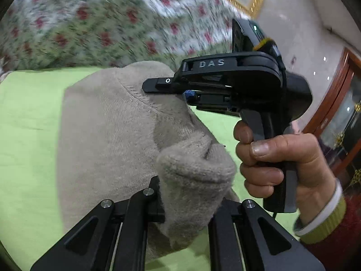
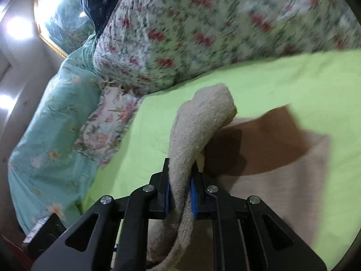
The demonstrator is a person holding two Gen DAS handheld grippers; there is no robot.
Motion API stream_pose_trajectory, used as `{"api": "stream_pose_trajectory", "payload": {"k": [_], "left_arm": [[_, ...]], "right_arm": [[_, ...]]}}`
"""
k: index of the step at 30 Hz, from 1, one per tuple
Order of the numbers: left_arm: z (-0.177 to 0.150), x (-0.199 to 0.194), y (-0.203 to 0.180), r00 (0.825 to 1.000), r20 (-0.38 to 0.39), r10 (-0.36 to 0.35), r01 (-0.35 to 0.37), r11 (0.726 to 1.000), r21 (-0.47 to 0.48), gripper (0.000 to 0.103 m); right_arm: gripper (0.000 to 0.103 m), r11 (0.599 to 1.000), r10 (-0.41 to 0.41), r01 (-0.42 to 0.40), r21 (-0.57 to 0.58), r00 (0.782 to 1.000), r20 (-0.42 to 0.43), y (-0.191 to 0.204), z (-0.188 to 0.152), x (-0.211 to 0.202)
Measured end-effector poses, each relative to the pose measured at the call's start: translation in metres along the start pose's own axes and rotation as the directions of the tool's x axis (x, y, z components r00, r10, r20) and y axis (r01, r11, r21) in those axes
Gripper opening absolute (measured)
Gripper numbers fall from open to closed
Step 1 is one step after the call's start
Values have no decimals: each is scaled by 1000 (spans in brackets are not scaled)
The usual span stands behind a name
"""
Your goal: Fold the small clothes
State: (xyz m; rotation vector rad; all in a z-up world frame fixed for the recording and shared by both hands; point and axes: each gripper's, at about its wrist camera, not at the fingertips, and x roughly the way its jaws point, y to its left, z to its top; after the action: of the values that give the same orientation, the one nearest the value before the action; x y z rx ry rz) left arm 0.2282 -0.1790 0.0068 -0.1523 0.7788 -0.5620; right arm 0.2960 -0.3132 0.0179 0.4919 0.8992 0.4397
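A beige knitted garment [image 1: 106, 135] lies on a lime-green sheet [image 1: 27, 117]. My left gripper [image 1: 191, 205] is shut on a bunched fold of it at the near edge. My right gripper [image 1: 180, 94], held in a hand, pinches another part of the same garment further back. In the right wrist view the right gripper [image 2: 180, 194] is shut on a thick beige fold [image 2: 198, 122] that rises between its blue pads [image 2: 193, 194]. The rest of the garment [image 2: 282, 180] lies flat on the sheet below.
A floral quilt [image 1: 90, 18] is piled at the back of the bed; it also shows in the right wrist view [image 2: 203, 29]. A turquoise flowered cover [image 2: 52, 124] hangs at the left. A wooden cabinet [image 1: 338, 103] stands at the right.
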Motion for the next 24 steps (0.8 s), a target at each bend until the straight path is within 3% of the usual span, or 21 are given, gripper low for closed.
{"api": "stream_pose_trajectory", "payload": {"k": [4,10,13,15,17,20,22,24], "left_arm": [[-11,50,-9,995,-89,-45,41,998,-46,9],[-14,73,-20,990,-127,-53,49,998,-42,11],[-15,82,-21,985,-168,-43,37,999,-37,21],[-19,75,-19,980,-188,-65,58,997,-43,26],[-20,59,-18,974,-197,-109,99,993,-60,41],[-23,19,-18,972,-168,-162,154,986,-59,53],[-23,-12,-14,976,-128,-177,173,984,-39,62],[-23,-35,-5,981,-96,-168,166,986,-32,74]], "right_arm": [[15,991,-127,128,35,991,-53,-51,-11,6],[16,983,-176,178,35,983,-42,-84,-18,3],[21,976,-214,216,21,975,-60,-88,-19,10],[26,971,-236,238,25,969,-72,-91,-21,13],[27,970,-239,241,44,970,-51,-91,-25,6],[36,961,-269,270,60,963,-13,-87,-32,-12],[54,960,-272,270,73,962,14,-83,-40,-28],[63,964,-254,251,85,967,34,-79,-47,-40]]}}
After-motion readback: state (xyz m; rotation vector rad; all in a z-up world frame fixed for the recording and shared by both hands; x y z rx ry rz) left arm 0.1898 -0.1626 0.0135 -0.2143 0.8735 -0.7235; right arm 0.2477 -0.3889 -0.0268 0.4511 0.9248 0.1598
